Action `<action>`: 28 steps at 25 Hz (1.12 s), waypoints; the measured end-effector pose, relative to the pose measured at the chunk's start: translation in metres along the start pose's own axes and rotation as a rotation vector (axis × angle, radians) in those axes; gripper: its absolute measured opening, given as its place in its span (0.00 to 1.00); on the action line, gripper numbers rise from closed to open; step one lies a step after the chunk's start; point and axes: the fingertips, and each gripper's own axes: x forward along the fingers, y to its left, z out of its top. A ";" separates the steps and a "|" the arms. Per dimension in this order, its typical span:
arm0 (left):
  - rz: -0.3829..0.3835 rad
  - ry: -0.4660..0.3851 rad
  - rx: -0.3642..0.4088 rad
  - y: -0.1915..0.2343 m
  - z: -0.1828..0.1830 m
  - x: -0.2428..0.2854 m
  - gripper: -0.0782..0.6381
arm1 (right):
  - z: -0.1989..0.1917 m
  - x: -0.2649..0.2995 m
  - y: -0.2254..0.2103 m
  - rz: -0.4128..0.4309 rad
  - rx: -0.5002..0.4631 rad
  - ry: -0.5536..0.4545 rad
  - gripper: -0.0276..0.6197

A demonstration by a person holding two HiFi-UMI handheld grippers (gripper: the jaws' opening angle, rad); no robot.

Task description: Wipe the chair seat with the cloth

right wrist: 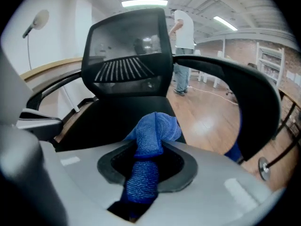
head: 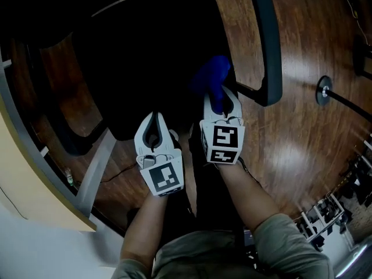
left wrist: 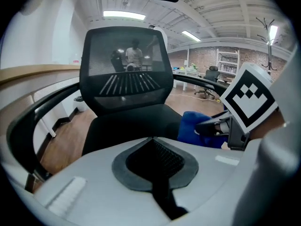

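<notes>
The black office chair's seat (head: 145,63) lies ahead of both grippers and also shows in the left gripper view (left wrist: 131,126) and the right gripper view (right wrist: 108,119). My right gripper (head: 222,95) is shut on a blue cloth (head: 212,77), which bunches out past the jaw tips (right wrist: 155,128) over the seat's right front part. My left gripper (head: 154,115) hovers beside it on the left over the seat's front edge, its jaws shut with nothing between them (left wrist: 151,139). From the left gripper view the cloth (left wrist: 194,126) sits to the right.
The chair's mesh backrest (left wrist: 124,74) rises at the far side, and a curved black armrest (head: 268,45) runs along the right. A pale desk edge (head: 35,173) curves along the left. On the wooden floor stands a round base (head: 324,90). A person (right wrist: 183,36) stands beyond the chair.
</notes>
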 end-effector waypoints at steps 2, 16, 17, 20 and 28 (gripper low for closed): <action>0.042 -0.004 -0.028 0.024 -0.003 -0.017 0.12 | 0.011 -0.004 0.044 0.082 -0.087 -0.025 0.20; 0.292 0.057 -0.200 0.168 -0.086 -0.101 0.12 | -0.004 -0.015 0.296 0.523 -0.460 -0.045 0.20; 0.302 0.058 -0.205 0.174 -0.091 -0.104 0.12 | -0.011 -0.015 0.305 0.543 -0.481 -0.034 0.20; 0.319 0.062 -0.217 0.187 -0.103 -0.109 0.12 | -0.035 -0.012 0.329 0.585 -0.526 0.007 0.20; 0.330 0.052 -0.207 0.198 -0.120 -0.102 0.12 | -0.073 0.003 0.335 0.574 -0.524 0.071 0.20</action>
